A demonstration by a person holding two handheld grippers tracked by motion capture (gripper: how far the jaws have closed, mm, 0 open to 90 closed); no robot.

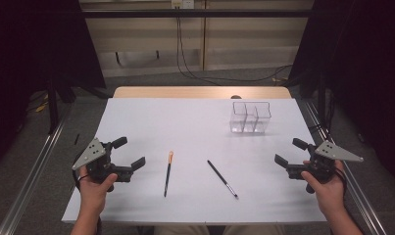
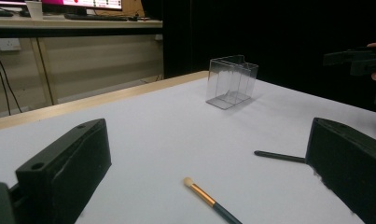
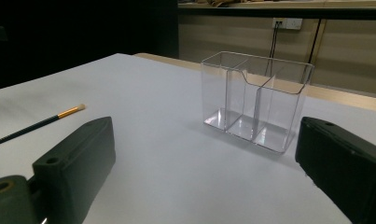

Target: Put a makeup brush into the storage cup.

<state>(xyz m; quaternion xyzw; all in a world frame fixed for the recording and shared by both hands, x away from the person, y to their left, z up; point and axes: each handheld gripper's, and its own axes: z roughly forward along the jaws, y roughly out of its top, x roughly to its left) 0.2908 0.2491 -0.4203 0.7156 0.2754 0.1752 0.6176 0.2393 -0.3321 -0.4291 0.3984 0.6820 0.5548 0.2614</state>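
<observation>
A clear plastic organizer (image 1: 250, 117) with divided compartments stands empty at the back right of the white table (image 1: 195, 122). Two slim brushes lie near the front: one with a gold ferrule and pale tip (image 1: 168, 172), and an all-black one (image 1: 222, 178) to its right. My left gripper (image 1: 130, 152) rests at the front left, open, with nothing between its jaws. At the front right my right gripper (image 1: 289, 151) is open and holds nothing. The left gripper view has the gold-ferrule brush (image 2: 209, 198) just ahead and the organizer (image 2: 231, 81) beyond. The right gripper view faces the organizer (image 3: 255, 100).
A wooden strip (image 1: 200, 92) borders the table's far edge. Metal rails (image 1: 36, 166) run along both sides of the table. Dark curtains stand at left and right, and cables lie on the floor behind.
</observation>
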